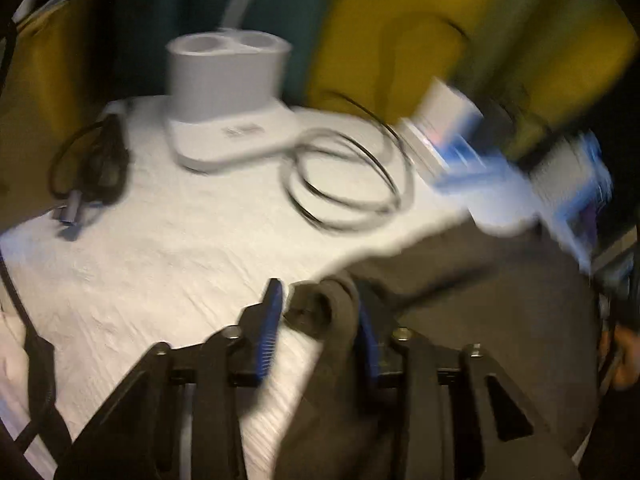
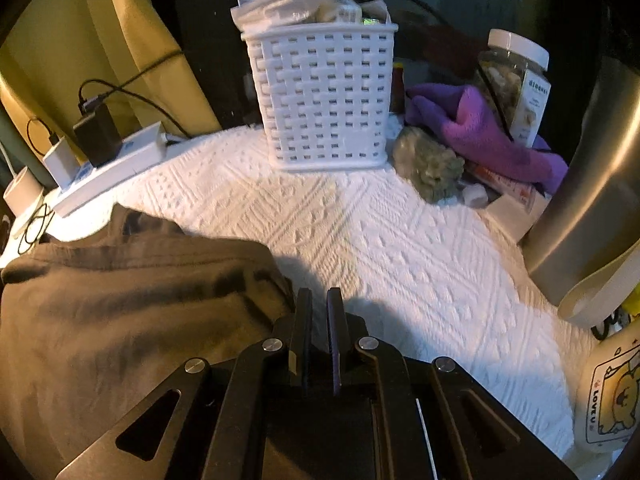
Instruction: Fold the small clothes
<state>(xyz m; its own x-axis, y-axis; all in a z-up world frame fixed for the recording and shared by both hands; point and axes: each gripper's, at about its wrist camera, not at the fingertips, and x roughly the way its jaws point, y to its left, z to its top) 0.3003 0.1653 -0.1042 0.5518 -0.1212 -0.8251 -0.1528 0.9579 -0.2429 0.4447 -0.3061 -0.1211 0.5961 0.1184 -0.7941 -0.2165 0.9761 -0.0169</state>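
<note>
A brown garment (image 1: pixel 480 320) lies bunched on the white textured cloth (image 1: pixel 180 248) that covers the table. In the left wrist view, which is motion-blurred, my left gripper (image 1: pixel 320 320) has a rolled edge of the garment between its blue pads (image 1: pixel 270 328), and the cloth fills the gap. In the right wrist view the garment (image 2: pixel 120 312) spreads over the lower left. My right gripper (image 2: pixel 320 308) is shut at the garment's right edge. The fabric reaches its left finger (image 2: pixel 303 320); whether any is pinched is hidden.
A white docking stand (image 1: pixel 228 92), a coiled cable (image 1: pixel 348 176) and a black cable bundle (image 1: pixel 96 160) lie behind the left gripper. The right wrist view holds a white basket (image 2: pixel 324 96), purple cloth (image 2: pixel 480 128), a jar (image 2: pixel 516 80), a power strip (image 2: pixel 108 168) and a steel container (image 2: pixel 596 184).
</note>
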